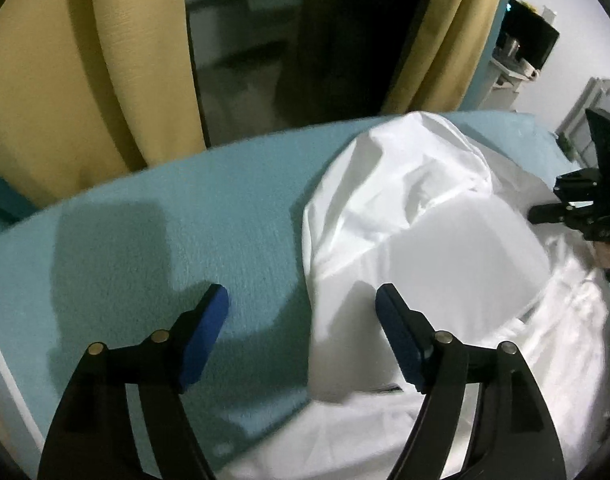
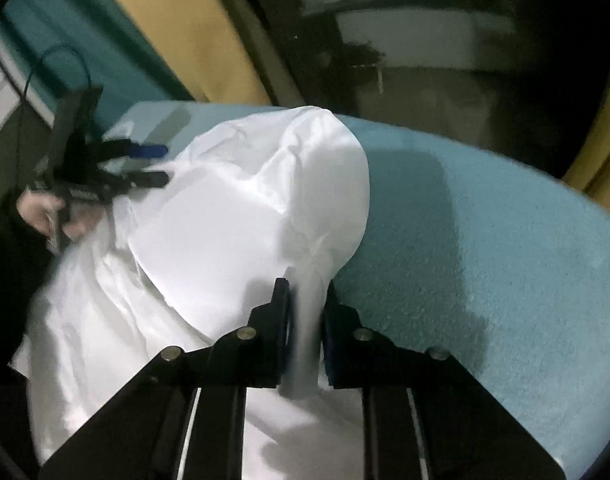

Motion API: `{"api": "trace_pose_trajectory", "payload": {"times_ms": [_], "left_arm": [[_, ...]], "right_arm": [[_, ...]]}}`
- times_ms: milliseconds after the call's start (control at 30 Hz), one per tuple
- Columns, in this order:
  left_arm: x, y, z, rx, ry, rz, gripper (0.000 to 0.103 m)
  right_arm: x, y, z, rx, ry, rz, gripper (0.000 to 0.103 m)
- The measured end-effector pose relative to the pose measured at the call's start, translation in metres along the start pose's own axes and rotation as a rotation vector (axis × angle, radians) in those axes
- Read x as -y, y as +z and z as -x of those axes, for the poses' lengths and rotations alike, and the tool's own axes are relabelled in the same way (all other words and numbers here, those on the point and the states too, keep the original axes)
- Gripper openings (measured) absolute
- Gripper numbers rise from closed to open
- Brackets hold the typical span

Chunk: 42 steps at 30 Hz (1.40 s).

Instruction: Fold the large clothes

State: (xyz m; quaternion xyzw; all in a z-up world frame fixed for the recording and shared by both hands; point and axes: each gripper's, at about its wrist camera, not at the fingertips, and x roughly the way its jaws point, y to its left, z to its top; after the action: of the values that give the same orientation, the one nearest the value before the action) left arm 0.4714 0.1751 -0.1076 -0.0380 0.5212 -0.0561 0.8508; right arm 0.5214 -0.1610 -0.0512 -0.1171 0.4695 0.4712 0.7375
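Right tongs (image 2: 305, 312) clamped on white garment (image 2: 233, 216) edge. Left tongs (image 1: 301, 300) apart, empty. Risk: thin, possibly slippery fabric slides out; fold collapses onto teal surface (image 2: 485, 240).

Ahead of the spread jaws of the left gripper (image 1: 301, 304) lies a bare stretch of the light teal textured bed cover (image 1: 209, 208), flat and open as far as its far edge. Past that edge hang the mustard-yellow pleated curtains (image 1: 53, 92), closing off that way. To the right of those jaws the billowed white cloth garment (image 1: 417, 216) mounds up, its near edge reaching between the fingertips. The right gripper (image 2: 307, 300) has its jaws pinched on a fold of this cloth; to their right the teal cover runs bare, while to their left the mound fills the way.
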Motion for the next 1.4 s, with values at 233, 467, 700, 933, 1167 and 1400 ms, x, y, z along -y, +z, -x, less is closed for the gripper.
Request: {"api": "trace_pose_trajectory", "payload": {"times_ms": [233,467,700,933,1167,1400], "left_arm": [[0.007,-0.003,-0.006,0.001,-0.067,-0.031,0.081],[0.041,0.0,-0.005,0.082,-0.012,-0.141,0.025],[0.09,-0.018,0.022,0.313,0.217,-0.328,0.014],[0.095,-0.043,0.043,0.421,0.242,-0.375,0.015],[0.1,-0.082,0.085,0.52,0.249,-0.374,0.016],[0.113,-0.121,0.102,0.512,0.218,-0.423,0.016]], "right_arm": [[-0.04,0.008,0.008,0.094,-0.423,0.289,0.01],[-0.079,-0.004,0.007,0.176,-0.665,0.532,0.01],[-0.096,-0.032,0.006,0.253,-0.712,0.605,0.01],[-0.113,-0.068,0.01,0.245,-0.776,0.68,0.019],[-0.13,-0.085,0.031,0.318,-0.774,0.658,0.02],[-0.143,-0.101,0.039,0.278,-0.683,0.625,0.02]]}}
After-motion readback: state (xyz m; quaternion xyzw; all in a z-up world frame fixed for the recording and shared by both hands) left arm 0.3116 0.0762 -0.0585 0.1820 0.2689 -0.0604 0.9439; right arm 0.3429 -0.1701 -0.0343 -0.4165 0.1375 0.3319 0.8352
